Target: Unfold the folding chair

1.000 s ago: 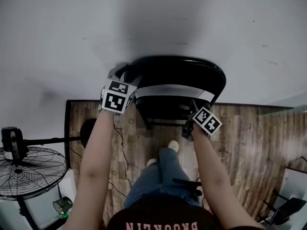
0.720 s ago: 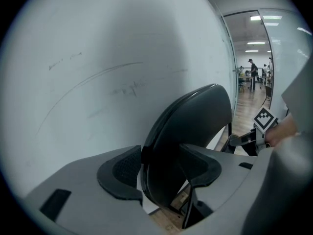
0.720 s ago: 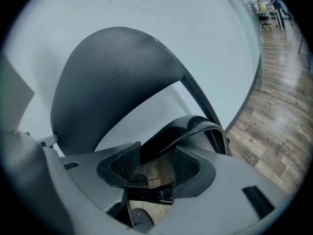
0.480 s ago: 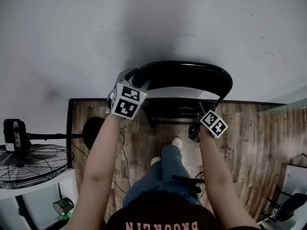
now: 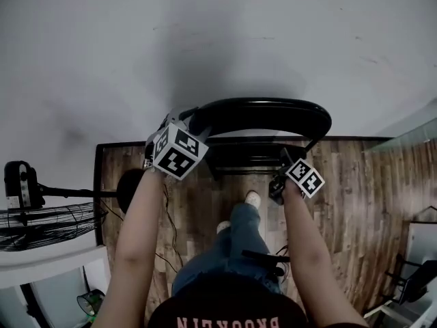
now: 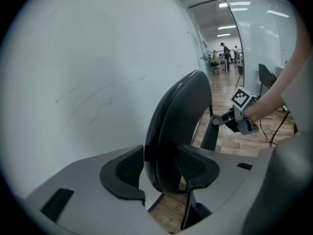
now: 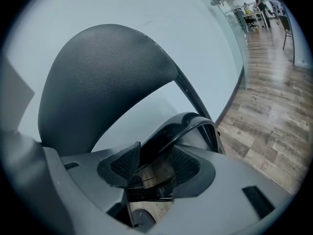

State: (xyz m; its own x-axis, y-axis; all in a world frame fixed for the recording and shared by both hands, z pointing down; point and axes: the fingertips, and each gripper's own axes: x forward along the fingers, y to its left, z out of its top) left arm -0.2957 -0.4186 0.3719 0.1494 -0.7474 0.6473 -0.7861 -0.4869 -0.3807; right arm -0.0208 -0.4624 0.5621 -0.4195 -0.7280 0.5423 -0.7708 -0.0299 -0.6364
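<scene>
A black folding chair (image 5: 263,115) stands upright against the white wall, its curved backrest uppermost. My left gripper (image 5: 181,120) is at the backrest's left end. In the left gripper view the backrest edge (image 6: 176,126) fills the gap of the left gripper (image 6: 159,169); its jaws have just been closing and the pads press on it. My right gripper (image 5: 283,161) is lower at the chair's right side. In the right gripper view the right gripper (image 7: 155,165) is shut on the seat's black rim (image 7: 168,136). The right gripper (image 6: 235,120) also shows in the left gripper view.
A standing fan (image 5: 31,210) with its round base (image 5: 128,188) is at the left, and a cable (image 5: 168,214) runs over the wooden floor. My legs and shoes (image 5: 251,200) are just behind the chair. A glass partition (image 7: 230,38) lies to the right.
Both grippers and the chair's top have shifted lower in the head view, toward me and away from the wall. The left gripper's marker cube has rolled.
</scene>
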